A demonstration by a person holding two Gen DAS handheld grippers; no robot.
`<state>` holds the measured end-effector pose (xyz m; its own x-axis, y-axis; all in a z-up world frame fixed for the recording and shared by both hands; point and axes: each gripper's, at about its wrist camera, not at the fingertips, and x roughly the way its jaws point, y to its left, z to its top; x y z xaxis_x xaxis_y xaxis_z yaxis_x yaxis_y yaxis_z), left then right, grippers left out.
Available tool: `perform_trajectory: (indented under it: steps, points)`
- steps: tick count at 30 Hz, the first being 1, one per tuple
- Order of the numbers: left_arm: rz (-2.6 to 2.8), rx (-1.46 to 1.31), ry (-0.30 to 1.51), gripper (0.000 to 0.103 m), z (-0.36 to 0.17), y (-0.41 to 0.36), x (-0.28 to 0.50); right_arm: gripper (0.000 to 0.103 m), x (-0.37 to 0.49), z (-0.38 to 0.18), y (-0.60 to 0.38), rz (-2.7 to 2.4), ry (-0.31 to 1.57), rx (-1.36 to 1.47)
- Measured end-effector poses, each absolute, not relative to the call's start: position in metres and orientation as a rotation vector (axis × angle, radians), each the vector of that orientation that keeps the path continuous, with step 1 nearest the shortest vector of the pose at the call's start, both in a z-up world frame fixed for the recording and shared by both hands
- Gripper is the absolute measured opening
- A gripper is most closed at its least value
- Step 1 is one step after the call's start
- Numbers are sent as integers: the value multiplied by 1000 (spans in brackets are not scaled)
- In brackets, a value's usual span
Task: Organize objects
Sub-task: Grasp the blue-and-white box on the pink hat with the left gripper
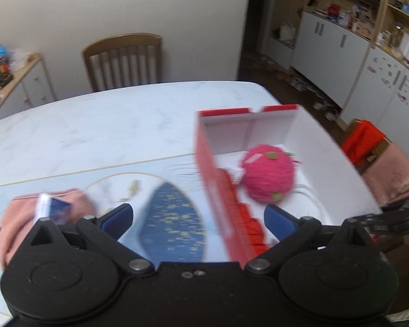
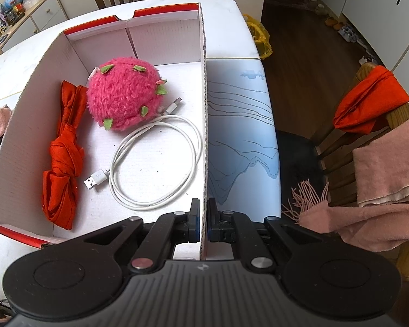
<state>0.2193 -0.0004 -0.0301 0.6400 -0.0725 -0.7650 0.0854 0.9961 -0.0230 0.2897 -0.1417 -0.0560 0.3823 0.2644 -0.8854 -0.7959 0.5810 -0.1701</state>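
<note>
The red-and-white cardboard box sits open-topped on the pale table, its long axis running near to far. Its right wall stands close to the table's right edge, with a strip of blue-patterned mat between wall and edge; past that edge the floor drops away beside a wooden chair draped with a pink scarf and orange cloth.

Inside the box, a knotted orange-red cloth lies along the left wall, its length parallel to the box. A pink plush ball with green tabs rests toward the far middle, touching a coiled white USB cable whose plug points to the near left. Bare floor of the box shows at the far end and near corner.

The right gripper reaches in level from the near side, and its jaws are clamped on the box's right wall, one finger inside and one outside.

In the blurred left wrist view, the left gripper hovers over the box's left wall with jaws wide apart, one blue pad outside over the mat and the other over the interior. To its left a pink fabric item with a small blue-and-white pack lies on the mat; open tabletop stretches beyond toward a far chair.
</note>
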Motion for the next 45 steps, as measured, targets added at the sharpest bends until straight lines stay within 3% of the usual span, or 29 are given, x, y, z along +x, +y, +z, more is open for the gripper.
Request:
perform_trajectory:
  steps: [13,28,39,45]
  points:
    - [113,21,897,102,-50,112,225,4,287,-59,-136,706,954,-690]
    - [134,71,916,96,-99,163,251,4,287,-63,-131,661,963,-713]
    - [119,90,943,74,-117,164,256,5,288,-64,-129,653,969,-718]
    - [125,89,945,52,-117,165,253,5,287,-64,-129,654,968,-721]
